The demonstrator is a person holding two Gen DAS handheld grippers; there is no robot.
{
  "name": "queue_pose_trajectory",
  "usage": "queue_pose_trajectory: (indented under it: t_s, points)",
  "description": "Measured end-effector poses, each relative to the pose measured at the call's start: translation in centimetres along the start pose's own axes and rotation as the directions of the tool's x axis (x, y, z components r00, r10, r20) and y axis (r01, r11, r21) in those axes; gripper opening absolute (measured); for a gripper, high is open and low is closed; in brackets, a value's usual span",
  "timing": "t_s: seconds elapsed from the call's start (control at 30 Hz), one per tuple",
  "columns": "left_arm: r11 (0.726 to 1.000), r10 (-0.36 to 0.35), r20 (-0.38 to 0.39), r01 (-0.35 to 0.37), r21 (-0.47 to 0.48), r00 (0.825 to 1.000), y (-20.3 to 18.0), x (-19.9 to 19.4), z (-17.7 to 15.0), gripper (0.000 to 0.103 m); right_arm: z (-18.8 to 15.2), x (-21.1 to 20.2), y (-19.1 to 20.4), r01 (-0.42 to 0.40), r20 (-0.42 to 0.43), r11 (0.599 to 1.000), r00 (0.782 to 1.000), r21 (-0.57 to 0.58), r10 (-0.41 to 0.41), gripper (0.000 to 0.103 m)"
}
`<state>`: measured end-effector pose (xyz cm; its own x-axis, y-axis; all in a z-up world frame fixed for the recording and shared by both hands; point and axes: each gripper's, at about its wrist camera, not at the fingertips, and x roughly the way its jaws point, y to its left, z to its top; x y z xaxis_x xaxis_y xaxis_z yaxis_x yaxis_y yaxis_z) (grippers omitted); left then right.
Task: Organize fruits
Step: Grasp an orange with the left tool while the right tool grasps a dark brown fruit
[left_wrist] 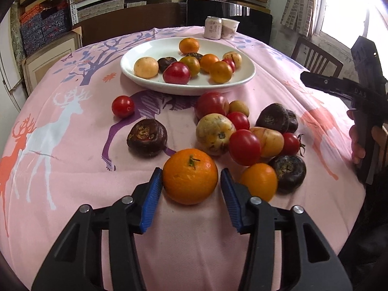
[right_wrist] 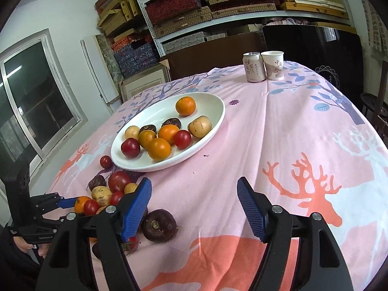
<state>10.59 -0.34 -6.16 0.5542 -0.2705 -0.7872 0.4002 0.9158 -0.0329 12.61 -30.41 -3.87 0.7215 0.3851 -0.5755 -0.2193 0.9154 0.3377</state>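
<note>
Left jaws: the left gripper (left_wrist: 191, 177) has its blue pads either side of a large orange (left_wrist: 190, 176) on the counter; the left pad meets the peel, the right pad shows a thin gap, so the pads bracket the fruit rather than clamp it.
Large orange: sits at the near end of the loose pile, stem scar up and tipped slightly away; it is round, with no clear long axis.
Right jaws: the right gripper (right_wrist: 194, 202) stands apart over bare pink tablecloth (right_wrist: 278, 145), with nothing between the pads.
Near right jaws: a dark water chestnut (right_wrist: 158, 225) lies just beside the left finger, stem scar facing the camera.
Loose pile: tomatoes, pale yellow fruits, a small orange (left_wrist: 259, 181) and more water chestnuts crowd together to the right of the large orange; the small orange lies just behind the right pad.
Strays: a water chestnut (left_wrist: 147, 137) and a cherry tomato (left_wrist: 123, 106) lie apart on the left.
Plate: a white oval plate (left_wrist: 145, 77) sits beyond the pile, long axis across the left wrist view, fruit gathered in the middle and right, bare rim at the left.
Open room: bare cloth left of the large orange and across the right half of the counter.
Far edge: a drink can (right_wrist: 253, 67) and paper cup (right_wrist: 273, 65) touch each other.
</note>
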Motion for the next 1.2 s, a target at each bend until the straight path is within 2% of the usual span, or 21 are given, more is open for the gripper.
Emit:
queue_pose_trajectory:
  t_s: [0.1,0.2,0.33,0.5,0.57,0.63,0.7,0.87,1.0,1.1,1.2]
  points:
    - [0.999,-0.025,0.002,0.025,-0.044,1.000,0.8,0.1,0.0,0.045,0.0,-0.1,-0.2,-0.010,0.003,1.000,1.000,0.011,0.010,0.074]
    - [0.999,-0.005,0.014,0.005,-0.032,1.000,0.5,0.1,-0.1,0.044,0.0,-0.1,-0.3,-0.019,0.002,1.000,1.000,0.021,0.019,0.074]
    - [0.996,-0.013,0.083,0.020,-0.091,0.996,1.5,-0.9,-0.2,0.044,-0.1,0.0,0.2,-0.028,-0.010,1.000,1.000,-0.001,0.028,0.074]
    - [0.980,-0.009,0.124,0.033,-0.197,0.992,3.5,-1.6,-0.3,0.044,-1.2,0.4,2.3,-0.060,-0.100,0.994,0.994,-0.097,0.050,0.074]
    - [0.981,-0.004,0.121,0.028,-0.193,0.993,3.4,-1.6,-0.2,0.044,-2.1,0.3,3.7,-0.082,-0.133,0.985,0.989,-0.151,0.062,0.071]
    - [0.982,-0.007,0.118,0.029,-0.184,0.993,3.3,-1.5,-0.2,0.044,-3.0,-0.3,5.4,-0.111,-0.148,0.972,0.986,-0.206,0.082,0.060]
    - [0.982,-0.013,0.117,0.035,-0.187,0.993,3.4,-1.5,-0.3,0.044,-3.8,-0.7,6.9,-0.151,-0.179,0.958,0.978,-0.244,0.109,0.058]
    - [0.983,-0.020,0.118,0.041,-0.181,0.993,3.3,-1.5,-0.3,0.044,-6.2,-0.9,11.1,-0.200,-0.257,0.917,0.960,-0.345,0.112,0.058]
    - [0.982,-0.027,0.121,0.049,-0.181,0.992,3.3,-1.5,-0.3,0.044,-7.5,-0.1,13.0,-0.216,-0.316,0.904,0.944,-0.368,0.097,0.058]
    - [0.983,-0.033,0.122,0.054,-0.177,0.992,3.2,-1.6,-0.3,0.044,-7.5,0.6,13.5,-0.179,-0.300,0.910,0.952,-0.374,0.064,0.058]
    - [0.983,-0.033,0.124,0.055,-0.174,0.992,3.1,-1.6,-0.4,0.044,-7.3,1.5,13.6,-0.181,-0.312,0.915,0.948,-0.361,0.064,0.057]
